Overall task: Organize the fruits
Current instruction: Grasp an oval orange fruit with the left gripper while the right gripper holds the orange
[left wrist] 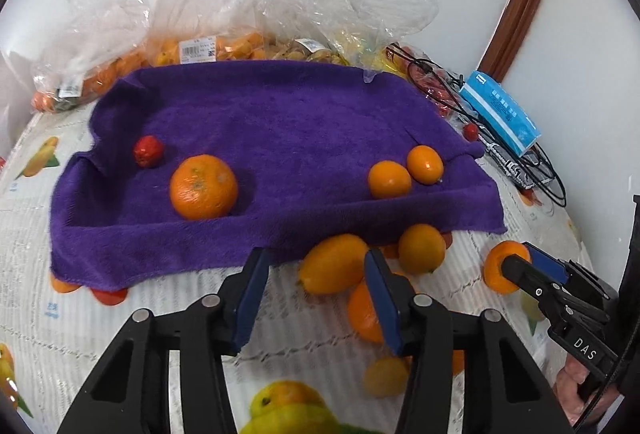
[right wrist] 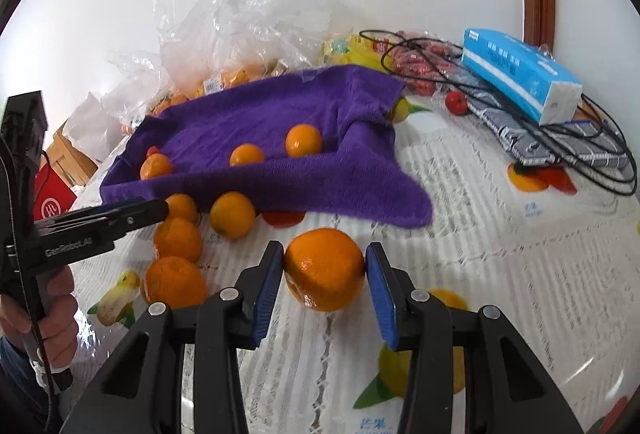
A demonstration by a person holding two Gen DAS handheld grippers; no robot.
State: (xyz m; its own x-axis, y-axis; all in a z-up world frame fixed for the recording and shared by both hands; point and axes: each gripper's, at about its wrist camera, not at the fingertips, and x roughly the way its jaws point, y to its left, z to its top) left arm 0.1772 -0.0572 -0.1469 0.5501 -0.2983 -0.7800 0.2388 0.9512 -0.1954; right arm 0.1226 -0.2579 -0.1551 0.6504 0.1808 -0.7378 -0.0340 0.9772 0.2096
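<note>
Orange (right wrist: 323, 268) sits clamped between both blue pads of the right gripper (right wrist: 325, 274), above the tablecloth (right wrist: 480, 254). Left gripper (left wrist: 316, 290) is spread apart, empty, near loose fruit before the purple towel (left wrist: 280, 121).

Right gripper (left wrist: 520, 266): "DAS" in white on its black body. Left gripper (right wrist: 160, 207): "GenRobot.AI", last letters uncertain. Tablecloth (right wrist: 500, 254): blue "芒果". Bag price labels (left wrist: 196, 50): print too small to read.
</note>
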